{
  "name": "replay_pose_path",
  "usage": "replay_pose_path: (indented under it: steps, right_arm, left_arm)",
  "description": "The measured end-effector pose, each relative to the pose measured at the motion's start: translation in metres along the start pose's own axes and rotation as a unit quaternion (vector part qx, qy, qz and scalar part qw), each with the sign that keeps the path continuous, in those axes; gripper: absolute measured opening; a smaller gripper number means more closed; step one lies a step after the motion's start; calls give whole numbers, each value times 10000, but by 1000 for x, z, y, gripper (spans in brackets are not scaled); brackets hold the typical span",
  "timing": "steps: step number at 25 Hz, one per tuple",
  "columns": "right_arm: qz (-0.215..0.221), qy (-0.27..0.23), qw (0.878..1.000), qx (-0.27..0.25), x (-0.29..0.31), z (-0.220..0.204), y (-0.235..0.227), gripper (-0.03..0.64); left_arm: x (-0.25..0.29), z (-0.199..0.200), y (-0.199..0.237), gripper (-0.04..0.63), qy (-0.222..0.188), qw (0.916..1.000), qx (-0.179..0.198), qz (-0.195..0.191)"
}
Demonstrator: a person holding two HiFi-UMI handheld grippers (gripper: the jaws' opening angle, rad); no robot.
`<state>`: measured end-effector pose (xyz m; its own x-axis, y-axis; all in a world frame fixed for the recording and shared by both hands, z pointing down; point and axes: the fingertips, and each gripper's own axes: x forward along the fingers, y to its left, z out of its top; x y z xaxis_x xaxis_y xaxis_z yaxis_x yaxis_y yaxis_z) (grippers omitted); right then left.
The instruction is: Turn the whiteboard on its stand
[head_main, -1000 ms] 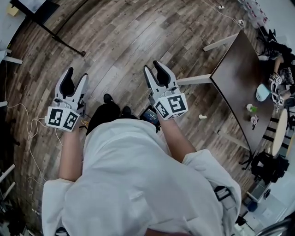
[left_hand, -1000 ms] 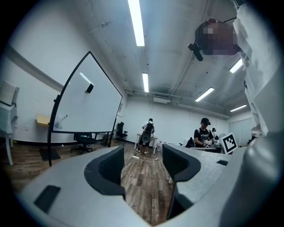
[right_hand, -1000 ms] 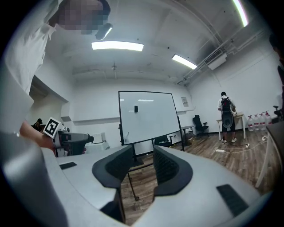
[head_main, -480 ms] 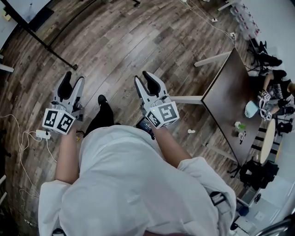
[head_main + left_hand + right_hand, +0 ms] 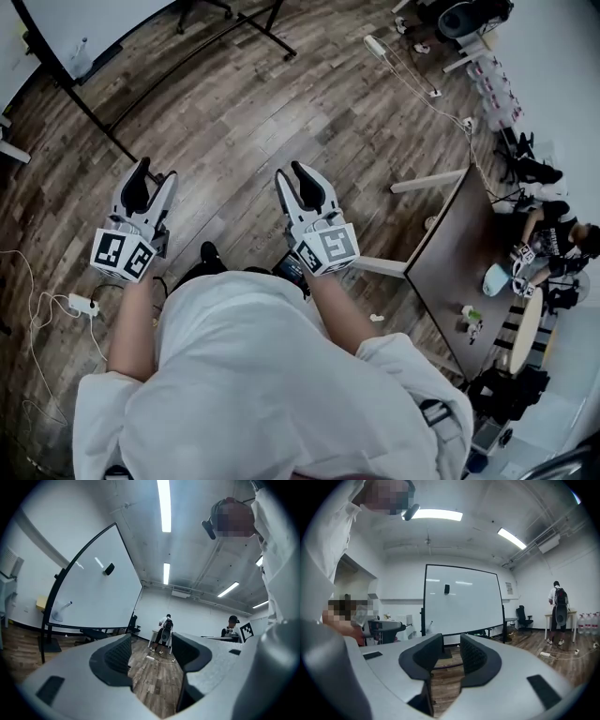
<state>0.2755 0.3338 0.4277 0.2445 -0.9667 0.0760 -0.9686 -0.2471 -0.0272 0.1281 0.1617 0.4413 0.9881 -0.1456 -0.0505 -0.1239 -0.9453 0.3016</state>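
Wood floor separates whiteboard from open left gripper, closing right gripper, both empty.

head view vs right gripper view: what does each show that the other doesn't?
Head view only: the right gripper's marker cube, the person's shoes and a dark table.
Right gripper view only: the whiteboard face-on, upright on its stand, a small black item on it, and ceiling lights.
Both: the right gripper, jaws closing with nothing between them, and the wood floor.
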Motion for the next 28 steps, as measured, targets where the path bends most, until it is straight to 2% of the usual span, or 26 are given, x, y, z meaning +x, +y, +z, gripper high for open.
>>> replay_pose_path:
  steps: [9,16,22,25,28]
  right_arm:
    - [370,-50,9992,-152,100,10,6,106]
    - [1293,-211,9913,115,194,19,8,103]
    - [2207,-158,9751,172,302,30,5,100]
    - [2720,-188,9621,107,346,40,3,100]
    - [3136,-89,9495,79,387,42,-9,100]
  left_arm:
    - [15,11,78,275,-238,9991,-168,294]
    - [30,19,132,275,-257,9953,-129,924]
    - [62,50,189,275,-382,9866,28,1586]
    - [79,74,212,275,-594,9768,231,2045]
    - [95,91,234,275,-729,9674,243,2414]
